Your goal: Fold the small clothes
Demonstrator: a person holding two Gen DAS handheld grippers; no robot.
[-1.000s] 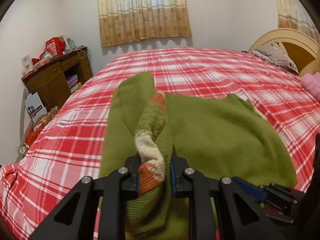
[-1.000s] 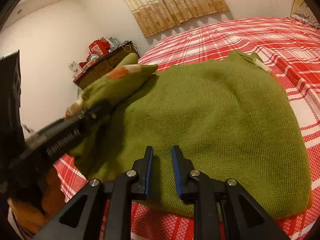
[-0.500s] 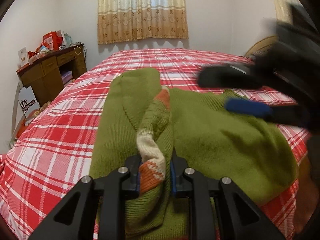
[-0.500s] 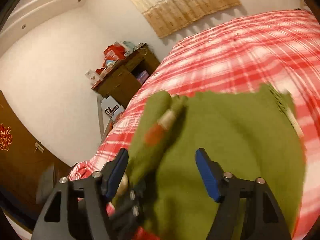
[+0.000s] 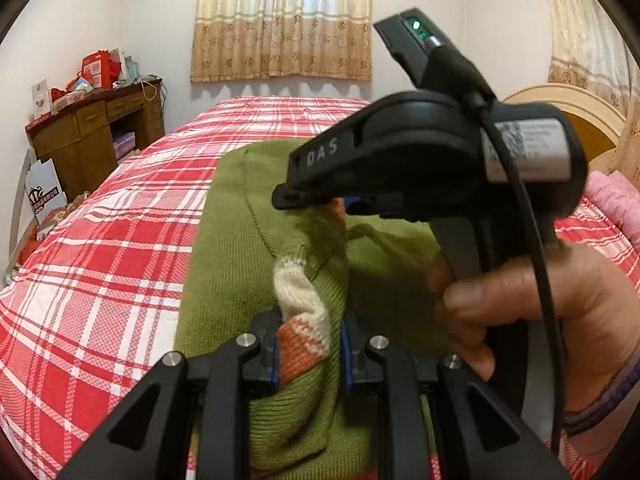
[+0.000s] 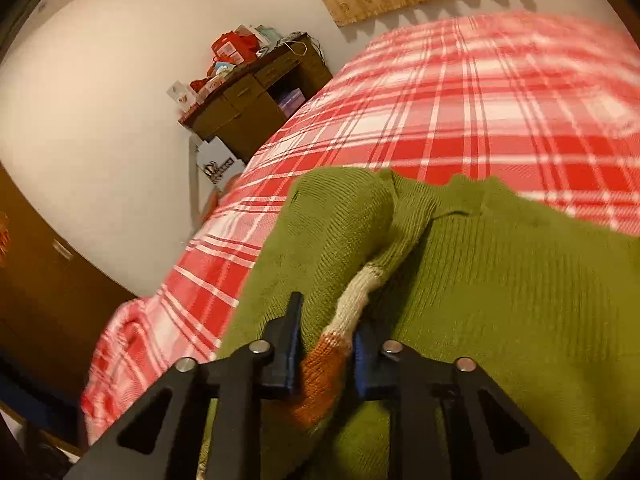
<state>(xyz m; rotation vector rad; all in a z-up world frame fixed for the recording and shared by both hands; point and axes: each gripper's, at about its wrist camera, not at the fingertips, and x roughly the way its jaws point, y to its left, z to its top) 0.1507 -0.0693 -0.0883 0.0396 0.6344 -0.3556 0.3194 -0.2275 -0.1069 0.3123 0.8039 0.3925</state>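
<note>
Left wrist view: left gripper [image 5: 308, 354] jaws clamp the sweater [image 5: 224, 280] sleeve cuff [image 5: 302, 320]; right gripper [image 6: 326, 354] jaws straddle it, half-open, seemingly mid-handover; next, close.

Green knitted sweater [image 5: 228, 248]: lies on the red-and-white plaid bed [image 5: 120, 248], near its front edge.
Striped cuffed sleeve [image 5: 304, 316]: on top of the sweater, between the left gripper [image 5: 308, 354] fingers.
Right gripper [image 6: 326, 354]: astride the same sleeve, farther along.
Brown wooden bench [image 5: 92, 140]: left of the bed, against the wall.
</note>
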